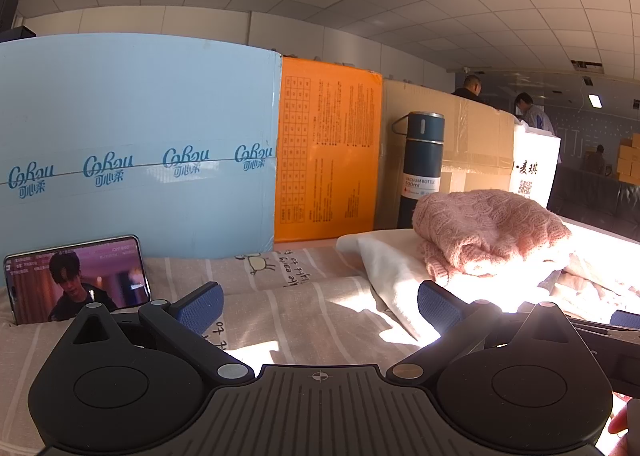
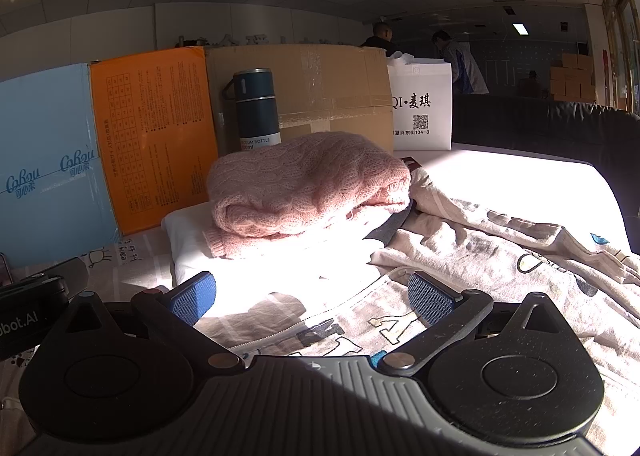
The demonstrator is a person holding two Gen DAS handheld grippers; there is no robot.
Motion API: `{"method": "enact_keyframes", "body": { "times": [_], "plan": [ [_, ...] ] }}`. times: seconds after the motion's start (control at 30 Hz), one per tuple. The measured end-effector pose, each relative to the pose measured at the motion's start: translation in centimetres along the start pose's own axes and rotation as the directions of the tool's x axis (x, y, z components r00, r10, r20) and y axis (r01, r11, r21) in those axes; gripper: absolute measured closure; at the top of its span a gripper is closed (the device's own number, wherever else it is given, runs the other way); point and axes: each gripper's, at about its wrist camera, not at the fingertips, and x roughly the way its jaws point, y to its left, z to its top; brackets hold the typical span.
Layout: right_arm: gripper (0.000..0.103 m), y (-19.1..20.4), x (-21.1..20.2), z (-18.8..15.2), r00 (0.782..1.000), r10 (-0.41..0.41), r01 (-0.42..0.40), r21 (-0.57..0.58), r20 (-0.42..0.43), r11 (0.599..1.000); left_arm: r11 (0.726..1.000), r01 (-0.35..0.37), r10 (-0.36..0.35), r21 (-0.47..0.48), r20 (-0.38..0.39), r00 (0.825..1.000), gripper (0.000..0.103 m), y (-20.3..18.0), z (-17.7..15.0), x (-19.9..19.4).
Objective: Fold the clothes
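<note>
Currently, both tongs are spread with nothing between their blue pads. The left tongs [image 1: 320,306] hover over a striped, printed sheet [image 1: 312,320] that covers the work surface; whether that surface is a bed or a counter cannot be determined. The right tongs [image 2: 312,296] hover over a beige printed garment [image 2: 500,256] with a zipper, which lies crumpled and spread out at the right.

A folded pink cable-knit sweater [image 2: 304,184] rests on top of a folded white garment [image 2: 192,240], ahead of both tongs. A grey-trimmed edge of cloth [image 2: 394,226] shows between this stack and the beige garment.

Behind the stack, a dark blue vacuum bottle [image 1: 422,168] stands upright against a brown cardboard box [image 2: 320,88]. An orange box [image 1: 326,152] and a light blue box [image 1: 136,144] stand to its left, and a white paper bag [image 2: 422,106] to its right. A phone [image 1: 76,280] with its screen lit leans against the light blue box.
</note>
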Motion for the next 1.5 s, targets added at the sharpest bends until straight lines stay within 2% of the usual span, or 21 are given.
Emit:
{"method": "enact_keyframes", "body": {
  "times": [1.27, 1.5],
  "plan": [
    [0.0, 0.02, 0.06, -0.02, 1.0, 0.001, -0.001, 0.001, 0.002, 1.0, 1.0, -0.001, 0.001, 0.0, 0.002, 1.0, 0.0, -0.05, 0.0, -0.03],
    [0.0, -0.18, -0.58, 0.07, 0.999, 0.012, -0.013, 0.017, 0.046, 1.0, 1.0, 0.006, -0.005, -0.013, 0.006, 1.0, 0.0, 0.05, 0.16, -0.15]
  ]
}}
